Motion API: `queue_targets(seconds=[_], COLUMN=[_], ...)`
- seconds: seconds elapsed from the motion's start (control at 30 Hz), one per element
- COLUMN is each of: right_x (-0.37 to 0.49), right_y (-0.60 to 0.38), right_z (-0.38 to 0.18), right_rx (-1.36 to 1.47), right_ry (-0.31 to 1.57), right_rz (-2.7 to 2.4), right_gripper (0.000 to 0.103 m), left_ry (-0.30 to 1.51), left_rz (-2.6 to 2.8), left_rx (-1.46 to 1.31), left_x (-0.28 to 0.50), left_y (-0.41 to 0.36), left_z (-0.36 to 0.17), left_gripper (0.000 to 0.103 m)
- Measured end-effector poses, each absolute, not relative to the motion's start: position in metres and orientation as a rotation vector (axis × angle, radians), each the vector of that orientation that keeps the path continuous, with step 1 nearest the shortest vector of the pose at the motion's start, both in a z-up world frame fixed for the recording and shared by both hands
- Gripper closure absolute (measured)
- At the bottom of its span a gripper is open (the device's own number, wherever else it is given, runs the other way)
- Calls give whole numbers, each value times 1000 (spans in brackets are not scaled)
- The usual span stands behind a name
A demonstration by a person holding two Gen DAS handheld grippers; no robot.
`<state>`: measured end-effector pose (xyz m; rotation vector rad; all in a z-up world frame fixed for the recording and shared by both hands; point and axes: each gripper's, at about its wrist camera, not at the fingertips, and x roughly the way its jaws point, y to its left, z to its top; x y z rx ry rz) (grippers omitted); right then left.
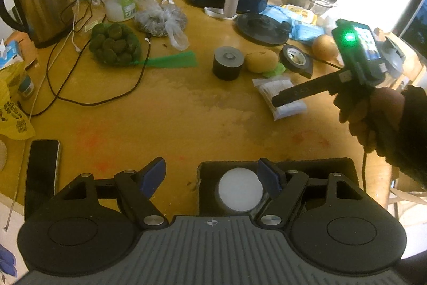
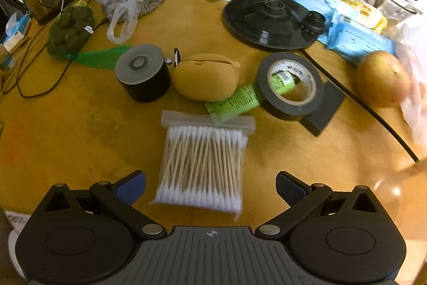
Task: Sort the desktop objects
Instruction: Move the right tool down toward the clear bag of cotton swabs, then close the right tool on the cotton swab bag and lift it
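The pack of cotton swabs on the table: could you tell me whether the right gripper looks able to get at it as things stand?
Probably yes. The right gripper is open, its jaws either side of the pack of cotton swabs, with nothing lying on the pack's near end.

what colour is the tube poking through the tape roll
Bright green plastic tube with dark print, lying through the black tape roll; the right wrist view shows it best.

table (image 2: 80,130): yellow-brown wood
tape roll (image 2: 289,87): black, white core
tube (image 2: 240,98): bright green
cotton swabs (image 2: 202,164): white tips, tan sticks
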<state>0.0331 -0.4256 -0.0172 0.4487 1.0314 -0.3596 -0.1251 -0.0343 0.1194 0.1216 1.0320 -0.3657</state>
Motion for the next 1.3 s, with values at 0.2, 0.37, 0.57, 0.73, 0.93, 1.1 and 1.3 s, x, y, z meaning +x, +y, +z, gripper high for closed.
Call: queue_targets(seconds=[0.2, 0.37, 0.57, 0.73, 0.93, 1.1, 1.3], right_x=[52, 60, 56, 50, 32, 11, -28], right_y=[-426, -422, -419, -419, -429, -431, -431], right_z=[-32, -41, -37, -33, -27, -13, 6], right_rx=[431, 416, 385, 364, 426, 465, 544], right_ry=[1061, 1090, 1066, 1051, 1022, 963, 874], right_rz=[-336, -342, -358, -304, -307, -296, -338], right_gripper=[0, 5, 23, 37, 39, 38, 38], left_ry=[1034, 1036, 1027, 1010, 990, 972, 945], left_rz=[-346, -345, -349, -374, -404, -432, -500], left_rx=[129, 143, 161, 174, 201, 219, 237], left_x=[-123, -119, -111, -103, -95, -88, -70], left_y=[-38, -44, -51, -60, -73, -80, -87], left_z=[121, 122, 125, 129, 132, 134, 134], left_gripper=[28, 28, 28, 28, 28, 28, 28])
